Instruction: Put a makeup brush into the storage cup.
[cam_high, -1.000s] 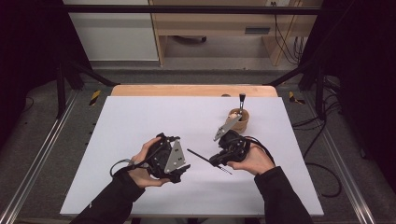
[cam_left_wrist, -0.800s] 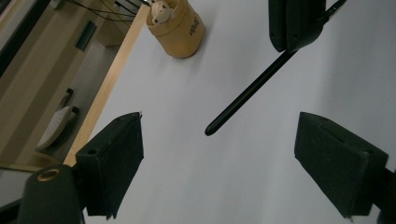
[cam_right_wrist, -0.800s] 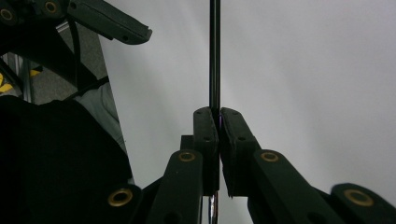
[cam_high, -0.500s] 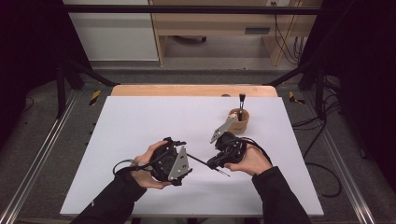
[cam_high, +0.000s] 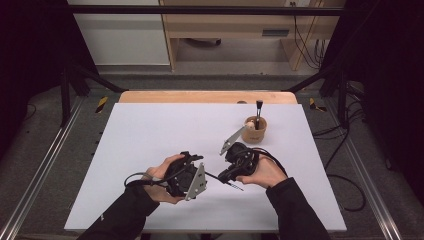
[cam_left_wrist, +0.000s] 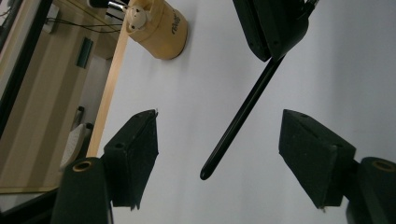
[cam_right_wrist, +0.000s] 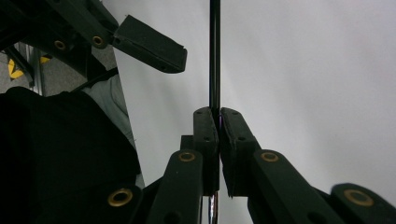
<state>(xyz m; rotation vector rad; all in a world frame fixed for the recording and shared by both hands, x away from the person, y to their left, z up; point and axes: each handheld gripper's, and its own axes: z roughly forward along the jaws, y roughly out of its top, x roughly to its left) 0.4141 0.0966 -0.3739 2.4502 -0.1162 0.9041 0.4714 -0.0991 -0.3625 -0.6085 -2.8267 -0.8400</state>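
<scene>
Right tongs (cam_right_wrist: 218, 122) clamp a black brush handle (cam_left_wrist: 243, 114); left tongs (cam_left_wrist: 219, 158), closing, straddle it untouched

A white-topped bench (cam_high: 150, 150) with a bare wooden far edge stands on grey carpeted floor (cam_high: 45, 150), flanked by metal floor rails (cam_high: 35, 175). Beyond it, a light wooden desk (cam_high: 230, 30) and a white cabinet (cam_high: 120, 35) line the back. Black frame bars (cam_high: 200, 9) and dark curtains (cam_high: 30, 60) enclose the sides; cables (cam_high: 350, 175) trail at right.
</scene>
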